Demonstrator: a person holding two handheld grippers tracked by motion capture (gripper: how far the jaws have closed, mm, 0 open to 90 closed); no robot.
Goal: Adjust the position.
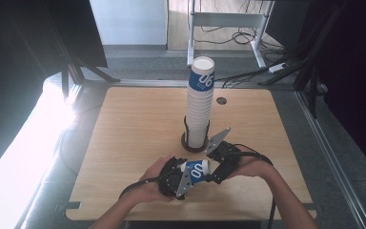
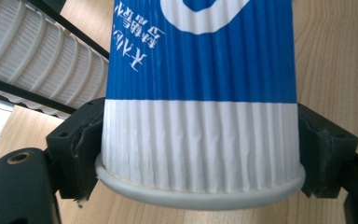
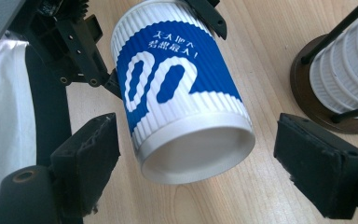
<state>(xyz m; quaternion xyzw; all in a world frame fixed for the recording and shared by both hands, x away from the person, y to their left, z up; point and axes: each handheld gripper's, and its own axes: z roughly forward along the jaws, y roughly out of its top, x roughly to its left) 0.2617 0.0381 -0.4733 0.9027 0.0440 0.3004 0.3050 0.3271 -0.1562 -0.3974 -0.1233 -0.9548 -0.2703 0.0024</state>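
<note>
Left claw (image 2: 200, 154) clamps the cup (image 2: 200, 116); right claw (image 3: 214, 172) seemingly spread, untouching.

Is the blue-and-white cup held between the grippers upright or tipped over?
Tipped. The paper cup lies sideways in the left gripper, its base facing the open right gripper.

High view overhead; gripper views close, sharing cup (image 1: 198, 171).

Lab or office test space: wooden table (image 1: 138, 143), dark curtains (image 1: 357, 71), floor cables (image 1: 248, 36), metal desk frame (image 1: 228, 19).
</note>
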